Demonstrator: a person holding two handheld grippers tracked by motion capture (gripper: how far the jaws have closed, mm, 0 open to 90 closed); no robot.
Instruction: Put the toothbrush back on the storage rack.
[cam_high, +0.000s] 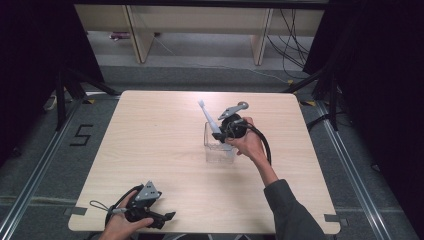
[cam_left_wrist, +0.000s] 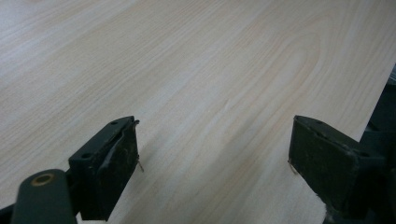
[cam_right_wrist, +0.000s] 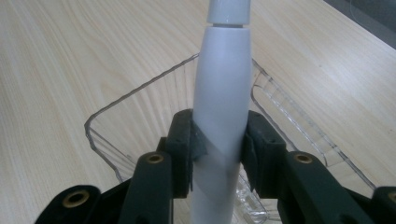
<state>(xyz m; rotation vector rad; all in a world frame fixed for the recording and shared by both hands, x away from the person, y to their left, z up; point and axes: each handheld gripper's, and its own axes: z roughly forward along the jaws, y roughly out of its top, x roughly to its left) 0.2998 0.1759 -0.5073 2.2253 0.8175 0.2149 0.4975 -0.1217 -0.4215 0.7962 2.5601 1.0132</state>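
Note:
A white electric toothbrush (cam_right_wrist: 220, 88) stands clamped between the pads of my right gripper (cam_right_wrist: 218, 149), which is shut on its handle. In the high view the toothbrush (cam_high: 210, 120) leans up and to the left out of a clear plastic box (cam_high: 217, 150) near the table's middle, with my right gripper (cam_high: 227, 131) over the box's top. Seen from the right gripper, the clear box (cam_right_wrist: 116, 135) lies just below and beyond the jaws. My left gripper (cam_high: 167, 218) rests near the front left edge, and in its own view my left gripper (cam_left_wrist: 215, 158) stands open over bare wood.
The light wooden table (cam_high: 150, 140) has its front edge close to my left hand. Dark floor with rails surrounds it, and wooden furniture legs (cam_high: 140, 35) and cables (cam_high: 295, 45) stand beyond the far edge.

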